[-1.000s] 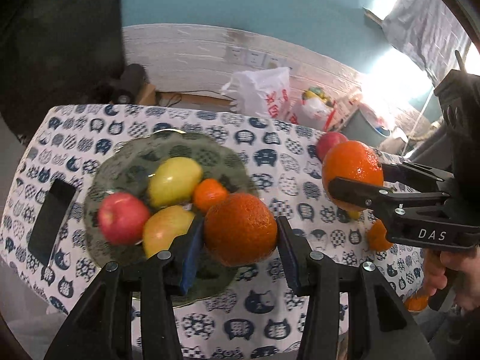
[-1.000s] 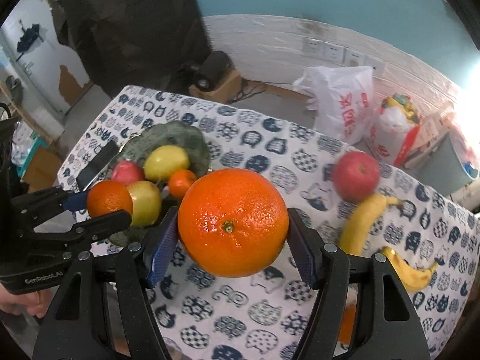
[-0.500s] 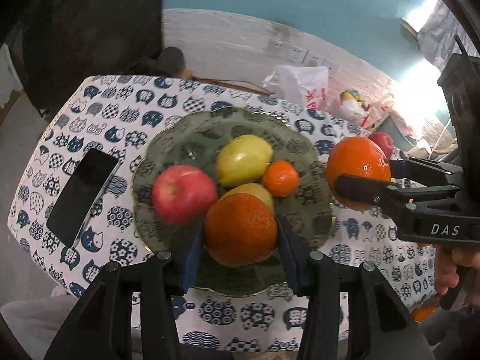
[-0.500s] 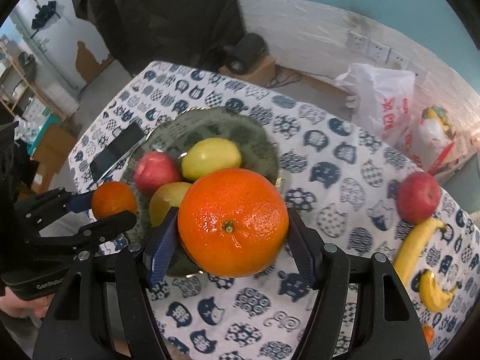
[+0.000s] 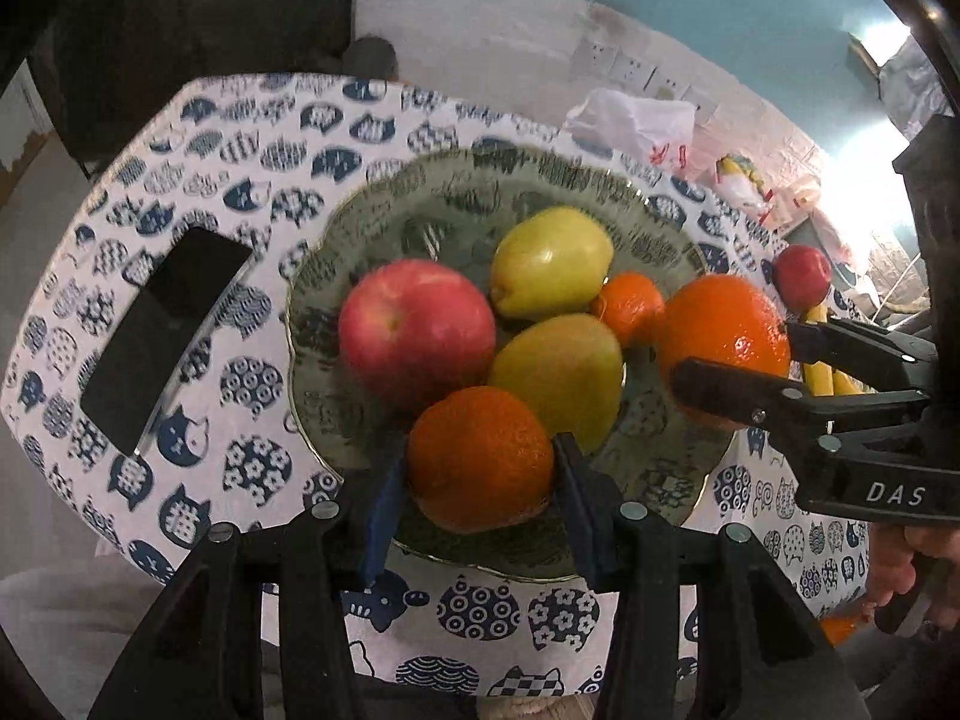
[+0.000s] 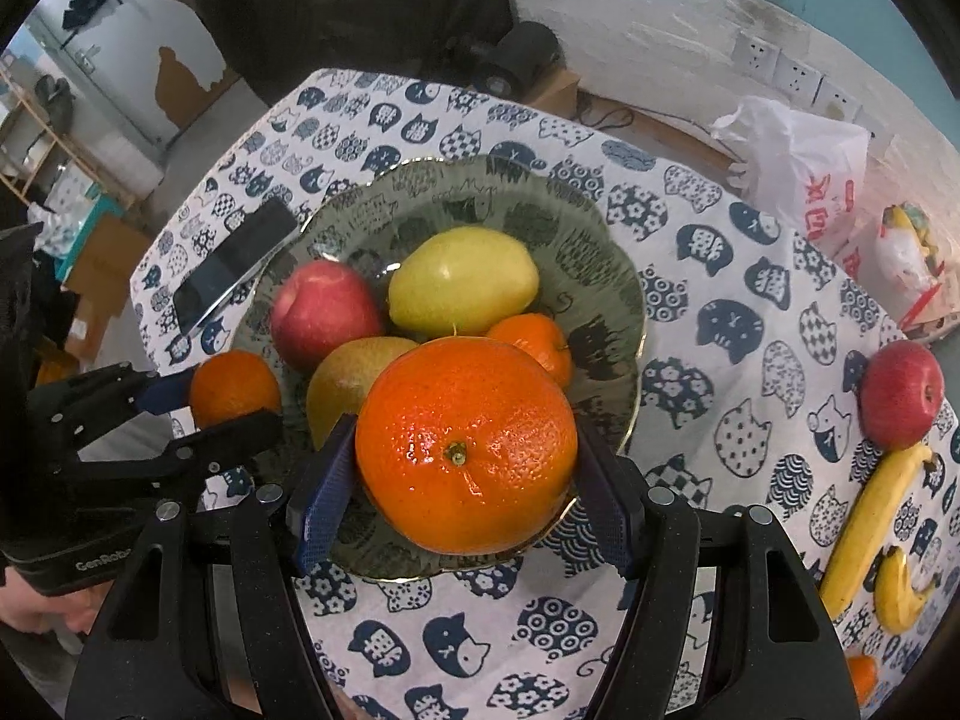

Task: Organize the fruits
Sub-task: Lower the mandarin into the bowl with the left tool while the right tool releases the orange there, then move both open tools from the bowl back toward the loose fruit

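Two oranges are in my grip at once, one in each gripper, both held above a green patterned plate (image 6: 606, 276) that sits on a tablecloth (image 6: 708, 360) printed with navy cats. My left gripper (image 5: 477, 489) is clenched on the smaller orange (image 5: 480, 459), low over the near rim of the plate. My right gripper (image 6: 456, 480) is clenched on the larger orange (image 6: 465, 444), its stem end facing the camera, over the plate's near right side. The plate already holds a red apple (image 6: 324, 312), a yellow-green pear (image 6: 462, 279), a second pear (image 6: 348, 378) nearer me, and a small mandarin (image 6: 534, 342). Off to the right on the cloth lie another red apple (image 6: 900, 393) and two bananas (image 6: 870, 534), not yet gathered. A dark phone (image 5: 162, 336) lies left of the plate. To finish this step well, I judge each orange should go down into a bare patch of plate near the rim, not onto the piled fruit, since round fruit would roll. I would lower until the orange rests, open slowly, and place one at a time so the grippers do not knock each other.
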Demonstrator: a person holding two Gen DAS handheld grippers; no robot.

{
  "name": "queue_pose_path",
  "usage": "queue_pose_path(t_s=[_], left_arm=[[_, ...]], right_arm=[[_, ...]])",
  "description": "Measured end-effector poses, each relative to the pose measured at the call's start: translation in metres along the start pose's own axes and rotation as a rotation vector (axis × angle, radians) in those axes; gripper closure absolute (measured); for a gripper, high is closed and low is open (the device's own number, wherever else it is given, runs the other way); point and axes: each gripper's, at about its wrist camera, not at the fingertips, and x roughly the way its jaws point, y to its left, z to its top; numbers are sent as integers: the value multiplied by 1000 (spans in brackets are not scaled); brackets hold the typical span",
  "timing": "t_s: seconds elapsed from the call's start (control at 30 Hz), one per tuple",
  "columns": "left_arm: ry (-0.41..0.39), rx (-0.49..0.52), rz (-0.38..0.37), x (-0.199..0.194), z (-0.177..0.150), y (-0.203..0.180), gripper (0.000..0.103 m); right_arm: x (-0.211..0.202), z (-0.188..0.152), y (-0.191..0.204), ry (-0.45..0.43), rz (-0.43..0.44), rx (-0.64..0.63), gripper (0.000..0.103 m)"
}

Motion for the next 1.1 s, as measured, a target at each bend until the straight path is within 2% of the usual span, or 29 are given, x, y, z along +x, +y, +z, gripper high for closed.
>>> queue_pose_path(t_s=[0.27,0.43,0.57,0.7,0.87,1.0,1.1], left_arm=[[-2,-23,12,0,3,7,42],[-2,-35,6,-4,4,7,41],[-15,-25,10,-8,6,4,37],[-21,-27,2,-13,7,0,37],[-47,-19,-10,-24,10,-10,26],[-72,14,12,-33,12,-24,23],[-75,26,2,-40,12,-34,23]], right_arm=[[10,1,0,27,-1,5,34],[16,-2,-2,50,5,17,32],[3,2,-6,4,22,30,31],[-14,7,-4,-33,16,25,31],[-37,7,-6,-71,-10,34,28],[-56,3,-11,-97,-62,29,26],[-71,-3,-16,-114,-97,27,26]])
